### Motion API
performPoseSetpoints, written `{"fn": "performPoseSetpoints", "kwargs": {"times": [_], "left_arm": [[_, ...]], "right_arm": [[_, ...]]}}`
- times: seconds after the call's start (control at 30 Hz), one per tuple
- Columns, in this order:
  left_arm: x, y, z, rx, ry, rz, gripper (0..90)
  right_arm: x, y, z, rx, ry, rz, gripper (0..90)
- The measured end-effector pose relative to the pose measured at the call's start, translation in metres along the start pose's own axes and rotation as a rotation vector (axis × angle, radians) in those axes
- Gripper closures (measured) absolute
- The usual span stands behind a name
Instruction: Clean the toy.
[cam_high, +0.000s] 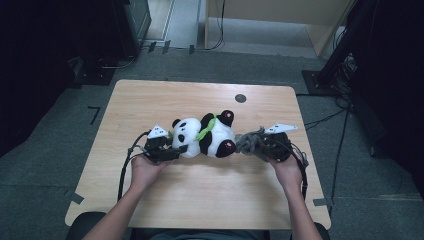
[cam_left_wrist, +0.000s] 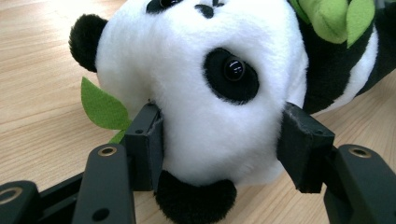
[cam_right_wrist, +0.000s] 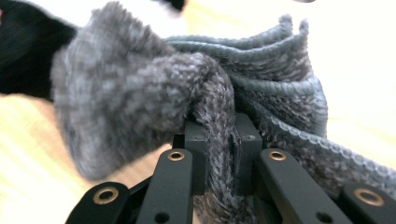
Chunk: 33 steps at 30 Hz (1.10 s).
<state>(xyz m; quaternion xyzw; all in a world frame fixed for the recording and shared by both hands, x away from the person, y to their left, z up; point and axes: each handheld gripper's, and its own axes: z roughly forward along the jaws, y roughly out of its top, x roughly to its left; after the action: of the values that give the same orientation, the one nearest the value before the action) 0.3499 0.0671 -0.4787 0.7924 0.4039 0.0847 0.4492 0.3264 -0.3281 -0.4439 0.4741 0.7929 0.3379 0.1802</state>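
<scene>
On the wooden table (cam_high: 200, 200), the left gripper (cam_high: 175, 149) sits at the left, its jaws clamped on the white head of the plush panda (cam_high: 207, 135); in the left gripper view both pads (cam_left_wrist: 149, 140) press into the fur on either side of the face (cam_left_wrist: 210, 93). The panda lies on its side at the table's middle, green leaves (cam_left_wrist: 100, 105) at its neck, feet toward the right. Just right of it, the right gripper (cam_high: 260, 145) is clenched on a bunched grey knitted sock (cam_right_wrist: 140, 93), touching the panda's feet.
</scene>
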Motion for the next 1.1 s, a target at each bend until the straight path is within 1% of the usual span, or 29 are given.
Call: {"fn": "performPoseSetpoints", "kwargs": {"times": [0.1, 0.13, 0.27, 0.4, 0.5, 0.67, 0.77, 0.83, 0.97, 1.0, 1.03, 1.1], "left_arm": [[0.0, 0.0, 0.0, -0.003, 0.0, 0.0, 38.9], [0.0, 0.0, 0.0, -0.004, 0.0, -0.001, 38.8], [0.0, -0.001, 0.0, -0.007, 0.0, -0.004, 38.4], [0.0, -0.001, 0.0, -0.008, 0.0, -0.006, 38.2], [0.0, -0.001, 0.0, -0.009, -0.001, -0.006, 37.9], [0.0, -0.001, 0.001, -0.011, 0.001, -0.007, 37.6], [0.001, -0.001, 0.001, -0.015, 0.0, -0.007, 37.3], [0.001, -0.001, 0.001, -0.015, 0.0, -0.007, 37.1], [0.001, -0.001, 0.001, -0.017, -0.004, -0.007, 36.3], [0.002, -0.001, 0.001, -0.017, -0.005, -0.009, 36.0], [0.002, -0.002, 0.001, -0.017, -0.005, -0.008, 35.7], [0.002, -0.002, 0.001, -0.017, -0.004, -0.009, 35.5]], "right_arm": [[-0.012, 0.001, -0.002, -0.024, -0.019, 0.029, 81.6], [-0.018, 0.002, -0.003, -0.028, -0.029, 0.052, 81.6], [-0.033, 0.004, -0.001, -0.032, -0.05, 0.086, 81.6], [-0.046, 0.005, 0.006, -0.031, -0.068, 0.113, 81.6], [-0.055, 0.006, 0.012, -0.025, -0.071, 0.138, 81.5], [-0.07, 0.007, 0.024, -0.014, -0.096, 0.154, 81.4], [-0.079, 0.006, 0.034, -0.012, -0.088, 0.187, 81.4], [-0.082, 0.005, 0.041, -0.007, -0.077, 0.193, 81.0], [-0.085, 0.001, 0.057, 0.03, -0.058, 0.202, 79.9], [-0.085, 0.001, 0.059, 0.038, -0.057, 0.206, 79.6], [-0.086, 0.0, 0.062, 0.039, -0.049, 0.206, 79.1], [-0.086, -0.001, 0.063, 0.039, -0.05, 0.202, 78.1]]}}
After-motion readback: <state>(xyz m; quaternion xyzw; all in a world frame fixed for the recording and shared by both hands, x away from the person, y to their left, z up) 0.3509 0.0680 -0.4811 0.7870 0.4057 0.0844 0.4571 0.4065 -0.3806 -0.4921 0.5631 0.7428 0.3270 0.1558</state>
